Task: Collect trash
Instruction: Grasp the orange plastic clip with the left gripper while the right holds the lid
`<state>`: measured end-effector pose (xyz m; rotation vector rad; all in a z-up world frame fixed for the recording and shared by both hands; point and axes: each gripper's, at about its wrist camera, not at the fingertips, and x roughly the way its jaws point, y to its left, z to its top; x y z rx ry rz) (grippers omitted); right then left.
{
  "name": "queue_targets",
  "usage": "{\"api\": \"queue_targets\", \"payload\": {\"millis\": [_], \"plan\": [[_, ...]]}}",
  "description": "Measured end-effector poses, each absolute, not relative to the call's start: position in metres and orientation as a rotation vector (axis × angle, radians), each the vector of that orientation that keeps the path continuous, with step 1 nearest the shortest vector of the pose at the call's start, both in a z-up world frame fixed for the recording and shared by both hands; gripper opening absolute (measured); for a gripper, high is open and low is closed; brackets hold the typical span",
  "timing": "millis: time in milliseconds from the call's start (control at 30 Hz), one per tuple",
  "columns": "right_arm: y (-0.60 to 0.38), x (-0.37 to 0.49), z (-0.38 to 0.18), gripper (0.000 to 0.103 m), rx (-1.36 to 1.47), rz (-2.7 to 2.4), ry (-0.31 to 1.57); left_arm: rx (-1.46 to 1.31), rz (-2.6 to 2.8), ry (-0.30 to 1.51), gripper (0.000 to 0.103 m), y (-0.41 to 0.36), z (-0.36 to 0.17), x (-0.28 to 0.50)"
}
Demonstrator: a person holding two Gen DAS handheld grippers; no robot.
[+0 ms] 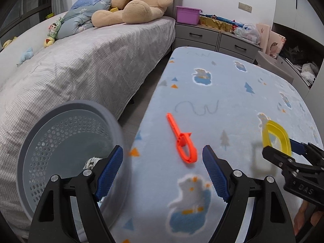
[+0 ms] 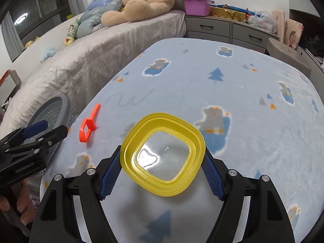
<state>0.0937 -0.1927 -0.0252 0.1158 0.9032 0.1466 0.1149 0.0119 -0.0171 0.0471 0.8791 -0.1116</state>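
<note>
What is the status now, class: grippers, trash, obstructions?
Right gripper shut on yellow lid, lifted off the blanket. Left gripper open, empty, near orange clip. Grey bin at left; nothing blocking.

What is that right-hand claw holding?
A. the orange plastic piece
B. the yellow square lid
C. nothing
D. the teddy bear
B: the right gripper has its fingers pressed against both sides of the yellow square lid, while the orange piece lies alone on the blanket.
</note>
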Motion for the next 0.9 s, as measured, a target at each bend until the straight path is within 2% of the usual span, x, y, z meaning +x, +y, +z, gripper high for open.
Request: {"api": "queue_targets", "payload": {"millis": [500,567,600,667,700,733,767,900], "plan": [[-0.221,0.085,-0.014,0.073,0.193,0.168,0.875,0.083,-0.056,0.919,0.075,-0.017,-0.053,0.158],[-0.221,0.085,-0.014,0.073,0.194,0.17,0.877,0.087,-0.054,0.924,0.061,-0.019,-0.056,0.161],[-0.221,0.085,-0.015,0.073,0.195,0.171,0.878,0.089,-0.056,0.934,0.057,-0.021,-0.058,0.164],[-0.221,0.085,-0.016,0.073,0.195,0.171,0.883,0.087,-0.058,0.953,0.04,-0.023,-0.062,0.167],[-0.221,0.085,-0.016,0.073,0.196,0.171,0.883,0.081,-0.067,0.961,0.038,-0.023,-0.064,0.167],[-0.221,0.085,-0.016,0.073,0.196,0.171,0.883,0.082,-0.072,0.955,0.03,-0.024,-0.063,0.166],[-0.221,0.085,-0.016,0.073,0.196,0.171,0.883,0.083,-0.084,0.957,0.016,-0.025,-0.062,0.165],[-0.22,0.085,-0.016,0.073,0.196,0.171,0.884,0.06,-0.126,0.961,0.015,-0.022,-0.058,0.159]]}}
